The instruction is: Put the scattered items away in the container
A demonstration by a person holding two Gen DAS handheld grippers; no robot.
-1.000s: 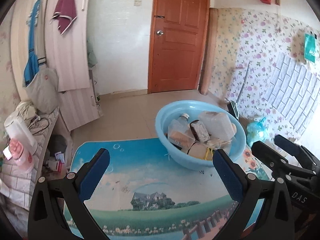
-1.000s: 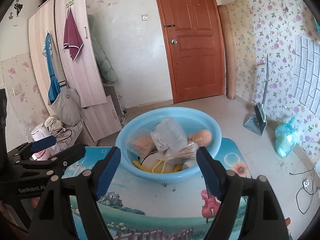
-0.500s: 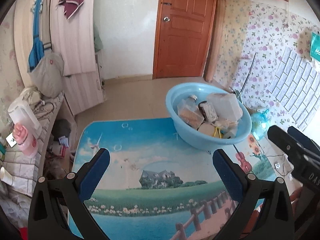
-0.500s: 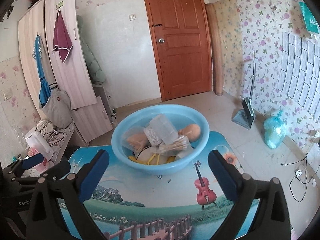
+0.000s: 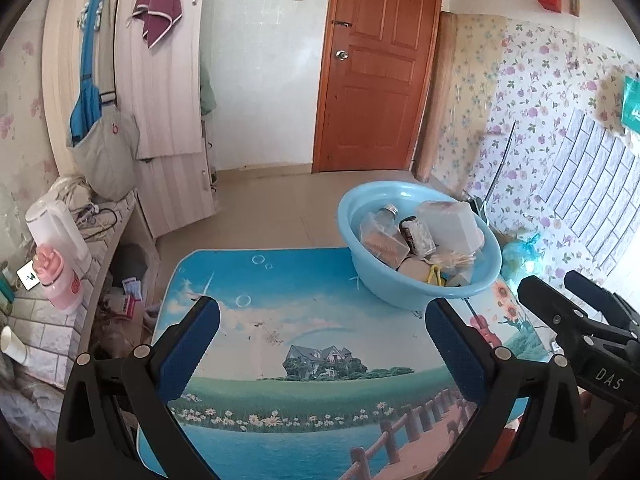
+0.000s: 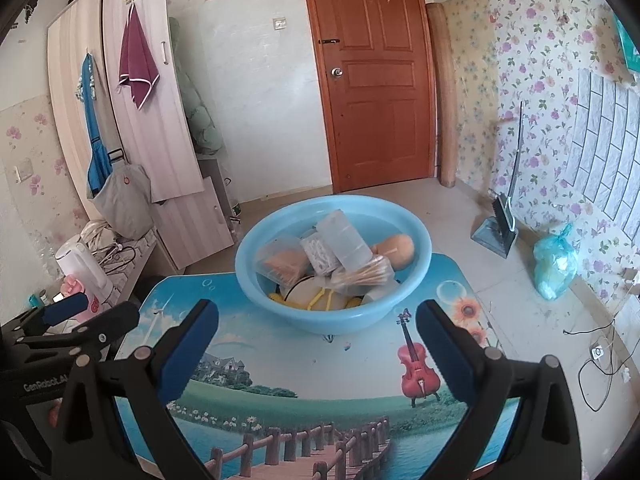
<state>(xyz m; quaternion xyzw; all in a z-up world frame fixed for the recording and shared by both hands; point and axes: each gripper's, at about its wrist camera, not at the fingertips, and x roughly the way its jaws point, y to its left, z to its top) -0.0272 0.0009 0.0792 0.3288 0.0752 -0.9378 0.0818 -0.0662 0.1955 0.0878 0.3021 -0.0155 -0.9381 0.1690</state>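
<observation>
A light blue plastic basin [image 5: 400, 292] [image 6: 280, 312] stands at the far side of a small table with a printed landscape top [image 5: 304, 364] [image 6: 304, 412]. It holds several items: a clear plastic box [image 6: 344, 240], bagged snacks [image 6: 284, 264], a small bottle [image 5: 386, 214], a round bun [image 6: 396, 250] and a yellow item [image 6: 320, 298]. My left gripper [image 5: 320, 320] is open and empty over the table's near left. My right gripper [image 6: 318, 322] is open and empty, back from the basin.
A brown door [image 6: 376, 80] is behind. A white kettle [image 5: 56, 232] and pink bottle [image 5: 56, 280] stand on a low shelf at left. A dustpan [image 6: 494, 232] and a blue bag [image 6: 554, 264] sit on the floor at right.
Both grippers have drawn back from the basin and risen; the basin looks smaller and farther. The right gripper's jaws opened wider. Nothing was picked up.
</observation>
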